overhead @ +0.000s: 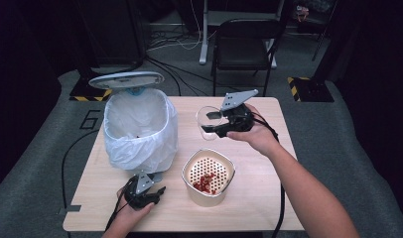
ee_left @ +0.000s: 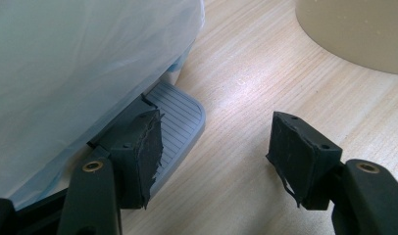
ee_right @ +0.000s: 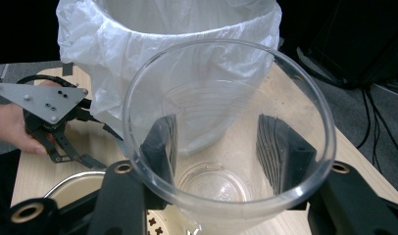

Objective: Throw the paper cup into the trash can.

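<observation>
My right gripper (overhead: 217,124) is shut on a clear plastic cup (overhead: 208,121), held tipped on its side above the table's far middle with its mouth toward the bin. In the right gripper view the cup (ee_right: 221,181) looks empty, and both pads press its walls. A white-bagged pedal bin (overhead: 140,129) stands at the left with its lid (overhead: 126,79) raised. My left gripper (ee_left: 214,147) sits low at the bin's foot, jaws apart, one fingertip (ee_left: 143,147) resting on the grey pedal (ee_left: 180,122). A cream strainer bowl (overhead: 208,177) with red scraps (overhead: 205,182) stands near the front.
The wooden table (overhead: 259,188) has bare room at the right and front. A black chair (overhead: 241,47) and cables lie on the floor beyond the far edge. The bin bag (ee_right: 113,39) bulges toward the cup.
</observation>
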A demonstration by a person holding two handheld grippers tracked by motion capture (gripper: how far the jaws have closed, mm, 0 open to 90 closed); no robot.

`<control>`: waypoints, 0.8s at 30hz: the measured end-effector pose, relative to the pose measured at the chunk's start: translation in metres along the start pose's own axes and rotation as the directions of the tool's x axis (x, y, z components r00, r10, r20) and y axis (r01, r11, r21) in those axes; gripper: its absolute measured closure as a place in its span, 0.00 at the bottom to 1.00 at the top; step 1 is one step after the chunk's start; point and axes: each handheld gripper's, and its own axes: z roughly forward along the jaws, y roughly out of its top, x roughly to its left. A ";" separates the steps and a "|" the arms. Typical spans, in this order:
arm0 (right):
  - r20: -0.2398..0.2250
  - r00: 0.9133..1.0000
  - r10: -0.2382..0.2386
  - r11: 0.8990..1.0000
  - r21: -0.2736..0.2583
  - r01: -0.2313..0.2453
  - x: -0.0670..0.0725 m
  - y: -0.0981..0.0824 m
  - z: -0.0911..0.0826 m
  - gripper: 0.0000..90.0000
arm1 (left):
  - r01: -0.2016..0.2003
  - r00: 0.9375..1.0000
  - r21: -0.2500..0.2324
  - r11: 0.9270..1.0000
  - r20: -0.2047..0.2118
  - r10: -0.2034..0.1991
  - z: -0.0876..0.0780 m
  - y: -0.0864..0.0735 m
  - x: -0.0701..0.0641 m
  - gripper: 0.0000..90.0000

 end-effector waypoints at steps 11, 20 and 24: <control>-0.001 0.998 0.062 0.998 -0.015 -0.062 0.002 0.009 0.001 0.56 | 0.008 1.000 -0.006 1.000 -0.001 -0.008 0.000 0.000 -0.001 0.41; -0.038 0.996 0.086 0.996 -0.036 -0.087 0.012 0.035 0.001 0.56 | 0.010 1.000 -0.010 1.000 0.005 -0.010 0.001 0.000 -0.001 0.41; -0.047 0.995 0.088 0.995 -0.034 -0.090 0.017 0.049 0.002 0.56 | -0.006 1.000 -0.011 1.000 -0.008 0.006 0.001 0.000 0.001 0.41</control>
